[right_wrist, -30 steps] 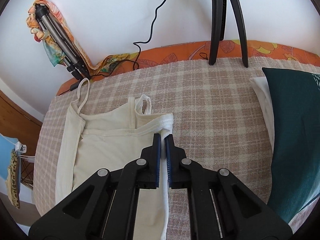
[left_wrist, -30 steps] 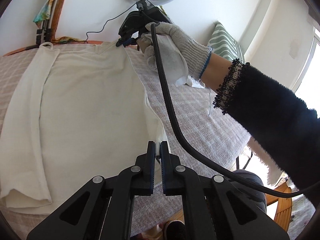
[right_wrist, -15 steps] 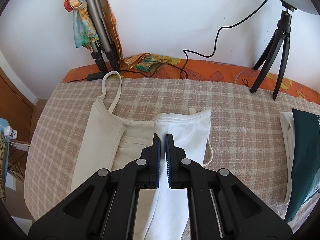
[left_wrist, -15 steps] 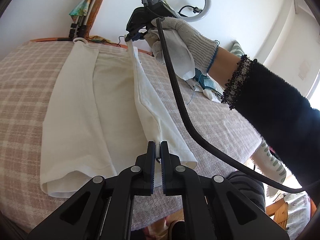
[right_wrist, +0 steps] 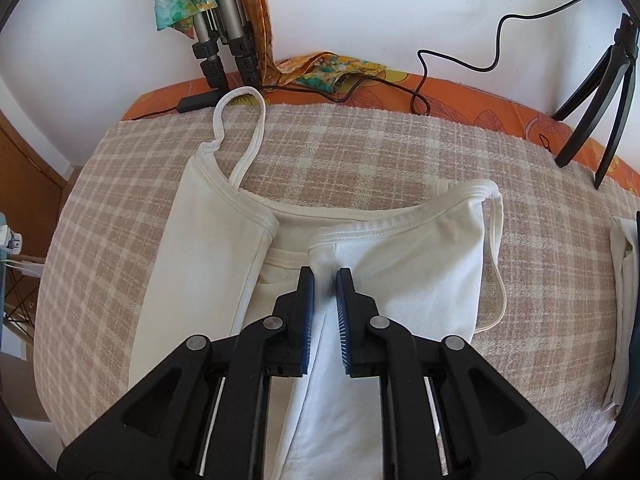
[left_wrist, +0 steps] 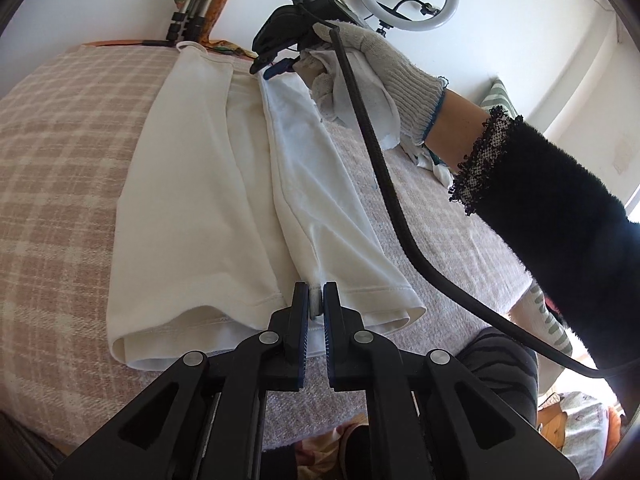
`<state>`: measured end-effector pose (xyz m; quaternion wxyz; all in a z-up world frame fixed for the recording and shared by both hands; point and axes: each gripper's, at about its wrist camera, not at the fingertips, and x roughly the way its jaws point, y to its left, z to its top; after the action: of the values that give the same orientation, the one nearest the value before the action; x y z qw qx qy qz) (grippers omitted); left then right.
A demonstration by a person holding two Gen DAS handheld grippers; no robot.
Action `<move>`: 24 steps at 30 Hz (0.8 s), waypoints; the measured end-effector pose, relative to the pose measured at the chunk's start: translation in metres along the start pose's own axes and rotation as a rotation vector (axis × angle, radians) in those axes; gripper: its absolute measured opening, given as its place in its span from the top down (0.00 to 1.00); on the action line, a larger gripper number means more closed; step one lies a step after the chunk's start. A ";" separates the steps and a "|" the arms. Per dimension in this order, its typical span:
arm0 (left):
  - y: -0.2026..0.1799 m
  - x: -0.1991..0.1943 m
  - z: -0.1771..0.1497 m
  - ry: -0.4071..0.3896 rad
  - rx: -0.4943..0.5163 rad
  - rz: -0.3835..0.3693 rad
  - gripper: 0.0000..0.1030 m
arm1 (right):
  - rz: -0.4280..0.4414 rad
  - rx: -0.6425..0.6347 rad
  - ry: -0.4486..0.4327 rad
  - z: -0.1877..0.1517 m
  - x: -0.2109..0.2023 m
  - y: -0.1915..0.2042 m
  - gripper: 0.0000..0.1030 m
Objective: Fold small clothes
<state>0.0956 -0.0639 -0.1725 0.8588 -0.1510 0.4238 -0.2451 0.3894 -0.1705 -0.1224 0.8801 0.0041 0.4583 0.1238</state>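
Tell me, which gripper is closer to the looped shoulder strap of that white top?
Right. The right gripper is at the neckline end of the white top, near the looped strap; the left gripper pinches the bottom hem, at the opposite end.

The left gripper [left_wrist: 316, 294] points down and forward, its jaws opening by a hair but still pinching a bit of white cloth between the pads. The right gripper [right_wrist: 325, 280] tilts more steeply down, its jaws opening, with a clear gap between the blue pads and a ridge of cloth standing loose in that gap. In the left wrist view the right hand [left_wrist: 372, 68], in a grey knit glove with a black fuzzy sleeve [left_wrist: 560, 200] behind it, grips the right gripper's handle.
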 end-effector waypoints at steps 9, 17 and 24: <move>0.000 -0.054 0.000 -0.047 0.078 0.041 0.78 | 0.028 0.041 -0.118 -0.050 -0.104 -0.029 0.57; 0.044 -0.078 0.012 -0.003 -0.002 0.095 0.55 | 0.077 0.106 -0.066 -0.183 -0.157 -0.046 0.57; 0.087 -0.065 0.011 0.095 -0.197 0.016 0.55 | 0.201 0.190 0.058 -0.279 -0.146 -0.049 0.57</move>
<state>0.0963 0.0446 -0.1637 0.8208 -0.2196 0.4871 -0.2021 0.0939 -0.2796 -0.1726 0.8453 0.1297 0.4906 0.1673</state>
